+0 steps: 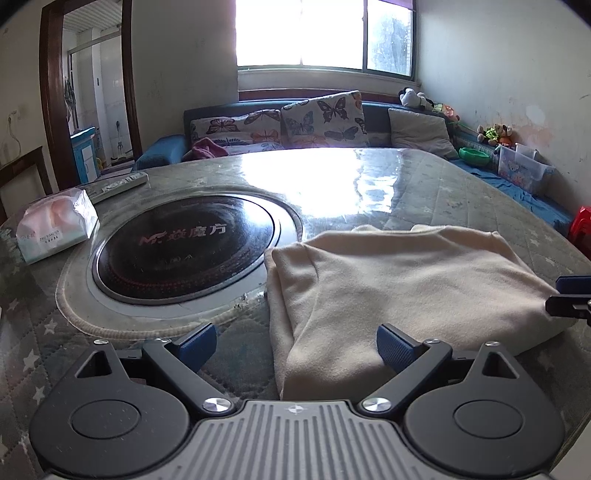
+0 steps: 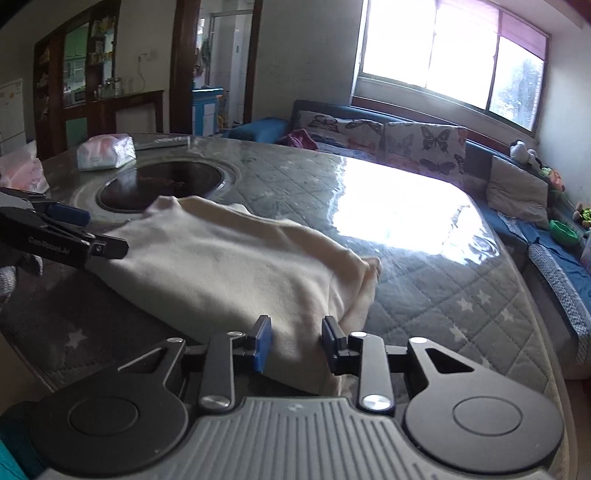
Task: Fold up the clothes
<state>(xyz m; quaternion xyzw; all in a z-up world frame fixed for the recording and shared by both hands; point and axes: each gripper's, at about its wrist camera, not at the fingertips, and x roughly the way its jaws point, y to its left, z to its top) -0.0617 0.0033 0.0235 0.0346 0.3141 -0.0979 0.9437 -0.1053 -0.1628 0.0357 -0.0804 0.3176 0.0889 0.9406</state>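
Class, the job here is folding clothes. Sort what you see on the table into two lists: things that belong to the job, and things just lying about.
Belongs to the job:
cream garment
left gripper, jaws open
right gripper, jaws open

Just lying about:
tissue pack
remote control
round cooktop

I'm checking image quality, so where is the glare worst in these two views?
Left wrist view: window blown white, its reflection washing out the table's far half. Right wrist view: same reflection right of the cream garment; edges bend from fisheye.
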